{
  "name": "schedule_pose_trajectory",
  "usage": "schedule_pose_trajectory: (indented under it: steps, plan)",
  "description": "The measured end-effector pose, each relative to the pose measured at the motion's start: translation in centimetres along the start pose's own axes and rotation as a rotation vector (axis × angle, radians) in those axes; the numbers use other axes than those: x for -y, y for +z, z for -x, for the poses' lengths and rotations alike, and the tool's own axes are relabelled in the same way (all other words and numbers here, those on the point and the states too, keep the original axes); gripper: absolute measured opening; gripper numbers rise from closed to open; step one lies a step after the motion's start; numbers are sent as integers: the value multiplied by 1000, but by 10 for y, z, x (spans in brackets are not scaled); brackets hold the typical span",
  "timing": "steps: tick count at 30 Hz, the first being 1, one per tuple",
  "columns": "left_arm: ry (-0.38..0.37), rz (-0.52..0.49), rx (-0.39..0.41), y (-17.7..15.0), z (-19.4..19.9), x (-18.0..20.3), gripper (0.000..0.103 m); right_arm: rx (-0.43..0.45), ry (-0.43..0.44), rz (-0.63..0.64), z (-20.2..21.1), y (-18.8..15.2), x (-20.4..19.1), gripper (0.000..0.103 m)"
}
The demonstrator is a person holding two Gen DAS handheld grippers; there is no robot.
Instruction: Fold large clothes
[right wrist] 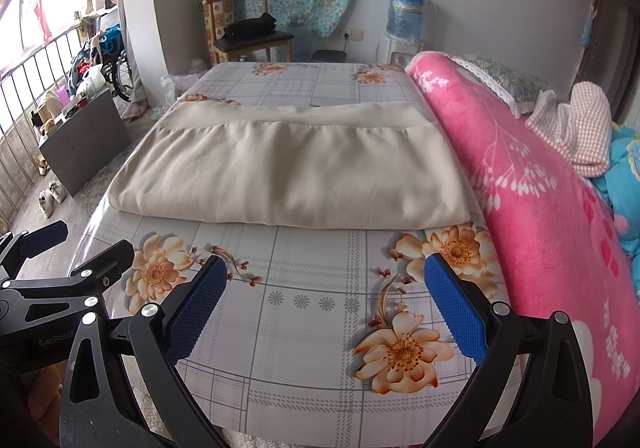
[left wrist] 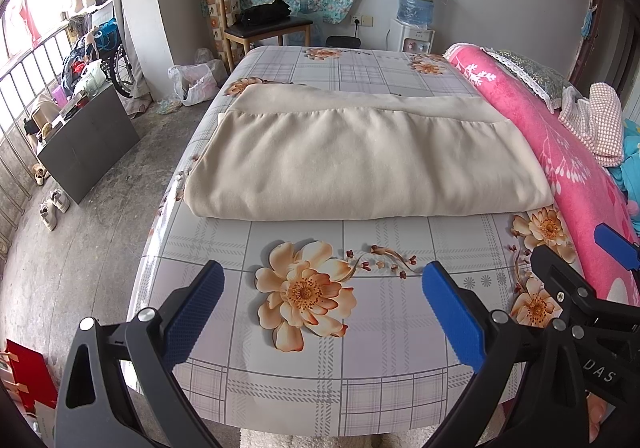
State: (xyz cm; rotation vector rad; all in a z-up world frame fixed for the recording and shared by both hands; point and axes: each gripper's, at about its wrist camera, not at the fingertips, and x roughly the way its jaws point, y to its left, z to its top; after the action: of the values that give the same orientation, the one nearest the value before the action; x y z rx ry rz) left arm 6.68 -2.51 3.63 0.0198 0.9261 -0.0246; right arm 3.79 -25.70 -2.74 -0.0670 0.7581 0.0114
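Honestly, biggest risk I see: the beige garment (left wrist: 360,159) lies already folded mid-bed, well ahead of both tools, and a one-layer pinch at its near edge could drag the top layer and undo the fold. The slick floral sheet (left wrist: 360,360) might let it slide too. Left gripper (left wrist: 322,312) and right gripper (right wrist: 326,308) both hang wide apart, holding nothing. Pink blanket (right wrist: 540,207) crowds the right side; wooden chair (left wrist: 260,23) and water dispenser (left wrist: 414,27) stand by the far wall.
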Motion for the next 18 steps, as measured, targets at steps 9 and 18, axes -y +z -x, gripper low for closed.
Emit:
schedule_pose_trajectory:
  steps: [9,18]
  plan:
    - [2,0,1,0,-1,-2,97,0,-1,0,0,0,0,95]
    - [2,0,1,0,-1,-2,97,0,0,0,0,0,1,95]
